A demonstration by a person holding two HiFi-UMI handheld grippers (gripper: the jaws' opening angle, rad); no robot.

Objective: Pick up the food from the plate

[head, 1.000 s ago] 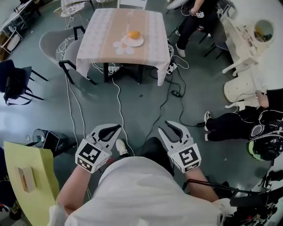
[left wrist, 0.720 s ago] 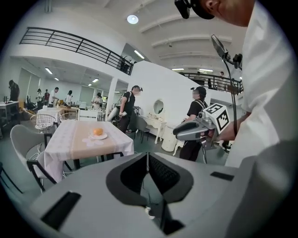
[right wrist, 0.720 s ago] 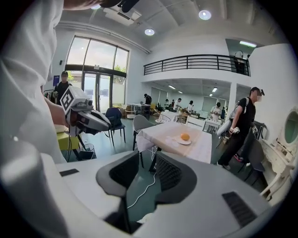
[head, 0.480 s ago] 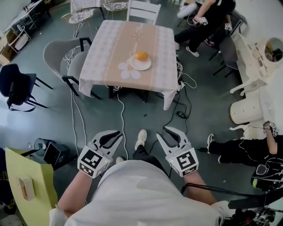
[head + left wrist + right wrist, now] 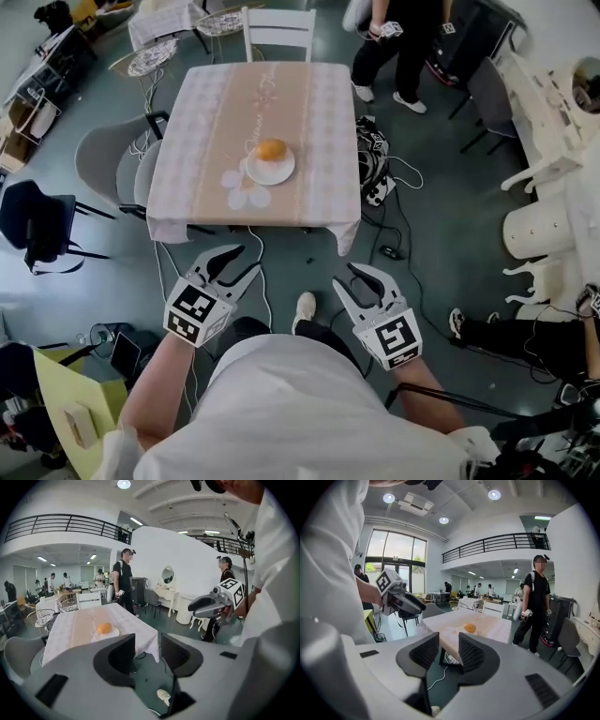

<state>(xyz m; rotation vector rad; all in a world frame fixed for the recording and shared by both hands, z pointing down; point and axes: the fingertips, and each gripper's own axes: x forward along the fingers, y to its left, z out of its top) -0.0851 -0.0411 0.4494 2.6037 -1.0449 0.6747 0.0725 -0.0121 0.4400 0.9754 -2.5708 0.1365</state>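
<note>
An orange, round piece of food (image 5: 272,149) lies on a white plate (image 5: 273,172) in the middle of a table (image 5: 206,169) with a pale checked cloth. The table stands ahead of me, some way off. My left gripper (image 5: 246,261) hangs over the floor short of the table's near edge, its jaws opening with nothing between them. My right gripper (image 5: 351,275) is level with it, open and empty. The left gripper view shows the food (image 5: 104,628) beyond the left gripper's jaws (image 5: 147,651). In the right gripper view the food (image 5: 470,628) lies past the right gripper's jaws (image 5: 449,651).
A white chair (image 5: 278,28) stands at the table's far side and grey chairs (image 5: 112,159) at its left. Cables (image 5: 380,192) trail over the floor under and right of the table. People (image 5: 394,37) stand at the far right corner. White furniture (image 5: 544,122) lines the right side.
The table with the plate has come nearer and lower in the head view as I walked toward it. The left gripper's jaws have spread apart. Both grippers stay in front of my body.
</note>
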